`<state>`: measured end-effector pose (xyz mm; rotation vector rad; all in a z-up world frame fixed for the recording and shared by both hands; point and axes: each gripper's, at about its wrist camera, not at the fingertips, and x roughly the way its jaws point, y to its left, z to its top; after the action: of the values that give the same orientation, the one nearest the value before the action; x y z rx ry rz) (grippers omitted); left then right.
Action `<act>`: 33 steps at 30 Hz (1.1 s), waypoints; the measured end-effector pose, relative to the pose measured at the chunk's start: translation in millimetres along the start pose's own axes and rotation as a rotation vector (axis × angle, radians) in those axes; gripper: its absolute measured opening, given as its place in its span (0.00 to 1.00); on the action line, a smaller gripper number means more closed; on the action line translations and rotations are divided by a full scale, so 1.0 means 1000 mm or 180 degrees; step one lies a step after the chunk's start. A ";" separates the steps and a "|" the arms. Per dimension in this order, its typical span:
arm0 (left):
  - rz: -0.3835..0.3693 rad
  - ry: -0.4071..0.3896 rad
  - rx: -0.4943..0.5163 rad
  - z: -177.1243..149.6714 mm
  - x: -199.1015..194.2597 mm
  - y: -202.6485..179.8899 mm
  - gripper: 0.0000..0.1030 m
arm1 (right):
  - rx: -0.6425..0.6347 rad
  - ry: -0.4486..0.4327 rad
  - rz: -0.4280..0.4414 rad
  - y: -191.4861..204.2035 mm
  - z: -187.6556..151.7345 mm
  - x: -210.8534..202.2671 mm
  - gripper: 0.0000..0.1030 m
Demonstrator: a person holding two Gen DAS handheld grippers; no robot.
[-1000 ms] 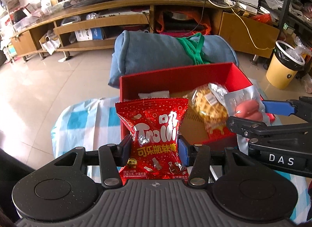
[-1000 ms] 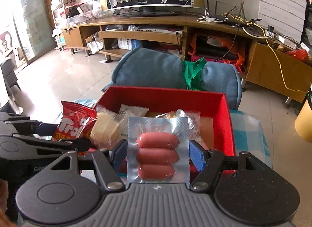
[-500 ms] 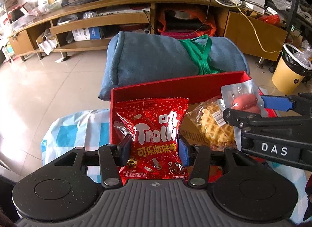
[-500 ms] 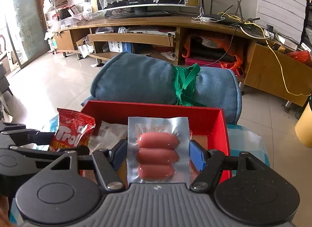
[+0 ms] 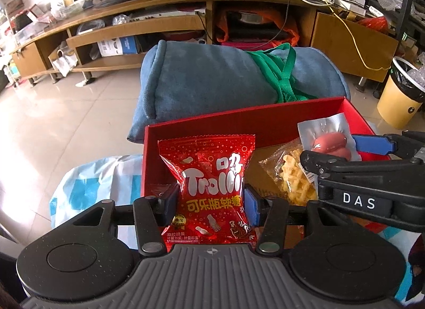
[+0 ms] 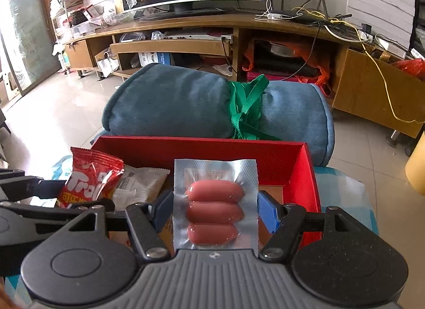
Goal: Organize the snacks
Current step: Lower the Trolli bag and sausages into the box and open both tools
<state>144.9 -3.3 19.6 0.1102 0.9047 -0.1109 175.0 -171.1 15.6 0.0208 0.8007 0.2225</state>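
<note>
My left gripper [image 5: 211, 202] is shut on a red Trolli gummy bag [image 5: 212, 181], held upright over the near left part of the red box [image 5: 239, 120]. My right gripper [image 6: 213, 210] is shut on a clear vacuum pack of three sausages [image 6: 215, 210], held over the box's right half [image 6: 302, 176]. The Trolli bag also shows in the right wrist view [image 6: 90, 178], and the sausage pack shows in the left wrist view [image 5: 329, 141]. A waffle packet [image 5: 292, 176] and a white packet [image 6: 140, 184] lie inside the box.
The box stands on a blue-and-white checked cloth [image 5: 101, 176]. A rolled blue blanket with a green strap [image 5: 225, 80] lies just behind the box. A wooden TV stand [image 6: 212, 32] lines the far wall. A yellow bin [image 5: 401, 99] stands at the right.
Both grippers have moved forward and lower over the red box with their packs still held. The box's far wall and the blanket now look closer.
</note>
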 end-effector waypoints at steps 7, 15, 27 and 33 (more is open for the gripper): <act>-0.0041 0.0036 -0.0065 0.002 0.003 0.003 0.62 | 0.0022 0.0035 0.0006 -0.002 -0.001 0.008 0.66; -0.0021 0.0012 -0.0072 0.004 0.002 0.003 0.73 | 0.0106 -0.0042 -0.0009 -0.007 0.001 0.007 0.67; -0.0022 -0.0073 -0.0138 0.009 -0.007 0.006 0.83 | 0.0178 -0.0122 0.0008 -0.012 0.006 -0.005 0.69; -0.0031 -0.0119 -0.0166 0.011 -0.015 0.007 0.84 | 0.0189 -0.0152 0.0018 -0.011 0.007 -0.013 0.69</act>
<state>145.1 3.1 38.1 0.0551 0.8703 -0.0981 173.7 -184.5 28.6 0.0841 0.7594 0.2029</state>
